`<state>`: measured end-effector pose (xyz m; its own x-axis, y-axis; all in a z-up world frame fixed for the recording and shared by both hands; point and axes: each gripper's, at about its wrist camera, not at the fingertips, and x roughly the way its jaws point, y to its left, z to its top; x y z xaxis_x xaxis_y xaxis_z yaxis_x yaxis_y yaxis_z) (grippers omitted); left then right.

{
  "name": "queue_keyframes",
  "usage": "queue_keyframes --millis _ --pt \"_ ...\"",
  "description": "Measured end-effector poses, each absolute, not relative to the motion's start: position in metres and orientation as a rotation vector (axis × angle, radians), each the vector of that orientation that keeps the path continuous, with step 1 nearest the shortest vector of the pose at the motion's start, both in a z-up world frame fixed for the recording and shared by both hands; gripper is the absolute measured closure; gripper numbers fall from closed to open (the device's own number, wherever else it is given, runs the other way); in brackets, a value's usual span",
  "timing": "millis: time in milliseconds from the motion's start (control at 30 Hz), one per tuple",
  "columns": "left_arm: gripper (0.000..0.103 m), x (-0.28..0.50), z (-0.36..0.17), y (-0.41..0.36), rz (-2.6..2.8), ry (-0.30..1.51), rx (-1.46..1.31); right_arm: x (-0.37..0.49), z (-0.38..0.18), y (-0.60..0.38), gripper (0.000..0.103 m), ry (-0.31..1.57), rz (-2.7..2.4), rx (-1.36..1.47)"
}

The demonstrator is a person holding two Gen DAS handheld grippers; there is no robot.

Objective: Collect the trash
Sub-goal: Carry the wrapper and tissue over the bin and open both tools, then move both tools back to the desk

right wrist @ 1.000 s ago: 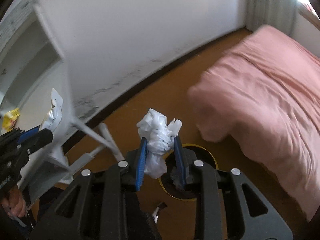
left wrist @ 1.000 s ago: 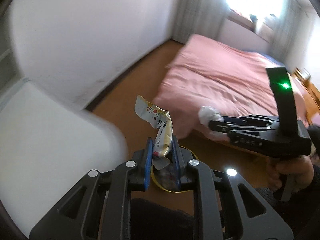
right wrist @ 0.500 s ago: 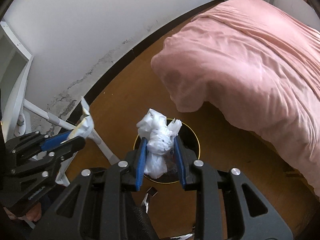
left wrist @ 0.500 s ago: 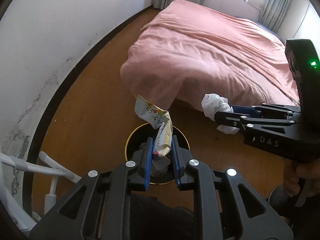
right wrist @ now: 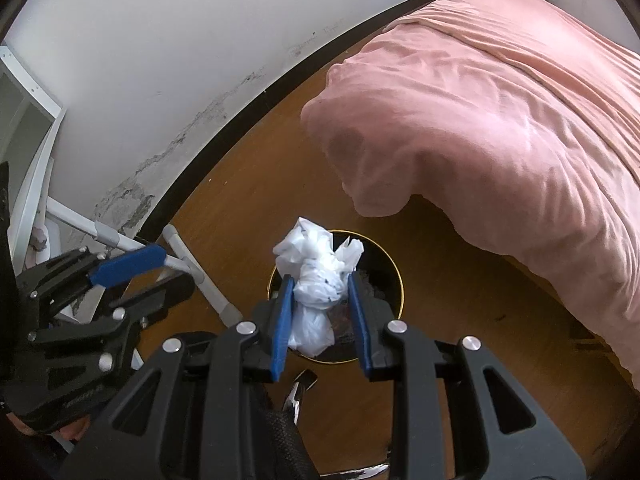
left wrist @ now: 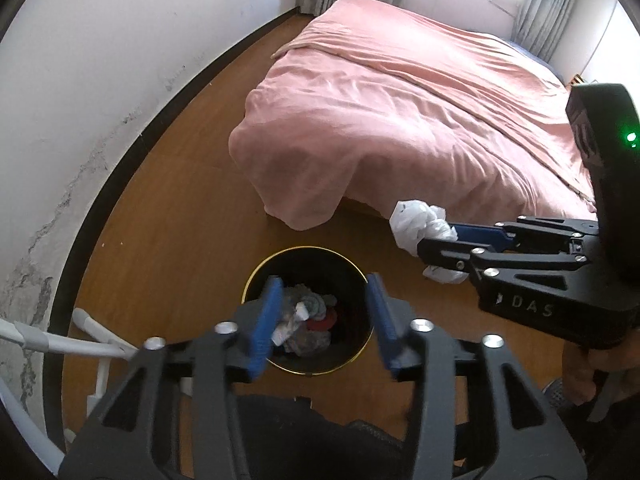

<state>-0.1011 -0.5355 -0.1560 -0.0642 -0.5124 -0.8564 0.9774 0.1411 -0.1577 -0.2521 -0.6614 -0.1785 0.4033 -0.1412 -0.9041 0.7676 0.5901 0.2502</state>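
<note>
Both claws hang over the black waste bin [left wrist: 362, 276] with its gold rim, which stands on the wooden floor just off the corner of the bed under its pink cover [left wrist: 400, 120]. The left gripper [left wrist: 325, 322] has just been opening its jaws; its blue pads now stand well apart with nothing between them, and straight below the gap lies the litter already in the bin, a heap of crumpled wrappers and scraps [left wrist: 306, 322]. The right gripper [right wrist: 320, 318] is pinched on a knotted wad of white plastic bag [right wrist: 316, 276], both blue pads pressing its sides, the loose top of the wad sticking up past the fingertips. Seen from the right claw, the bin's opening lies directly beneath the wad. From the left claw, the right one reaches in from the right side, the wad held just beyond the bin's rim and above it. To the left of both claws white furniture legs [right wrist: 192, 268] stand against the stained wall [right wrist: 160, 80].
</note>
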Motion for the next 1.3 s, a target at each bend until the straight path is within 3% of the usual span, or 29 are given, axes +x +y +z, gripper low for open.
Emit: queue_keyframes --millis 167,233,400,633,700,967,1300 --pt "0.051 -0.097 -0.150 -0.530 -1.356 0.962 0.622 -0.247 -0.182 -0.661 0.075 1.007 -0.637 0.743" --pt "0.044 -0.095 -0.145 -0.526 -1.352 0.952 0.616 -0.245 -0.183 -0.661 0.075 1.006 -0.632 0.750" --pt "0.032 -0.089 -0.124 -0.511 -1.340 0.906 0.599 -0.240 -0.182 -0.660 0.050 1.003 -0.632 0.743" --pt "0.024 -0.069 -0.076 -0.466 -1.297 0.854 0.524 -0.227 -0.164 -0.650 0.050 0.964 -0.613 0.702" --pt "0.022 -0.056 -0.060 -0.445 -1.260 0.842 0.500 -0.219 -0.147 -0.641 0.044 0.947 -0.596 0.687" --pt "0.020 0.038 -0.018 -0.320 -0.943 0.795 0.373 -0.100 -0.045 -0.546 0.029 0.843 -0.265 0.393" --pt "0.020 0.131 -0.007 -0.090 -0.429 0.827 0.154 0.093 0.011 -0.363 0.022 0.886 0.266 0.319"
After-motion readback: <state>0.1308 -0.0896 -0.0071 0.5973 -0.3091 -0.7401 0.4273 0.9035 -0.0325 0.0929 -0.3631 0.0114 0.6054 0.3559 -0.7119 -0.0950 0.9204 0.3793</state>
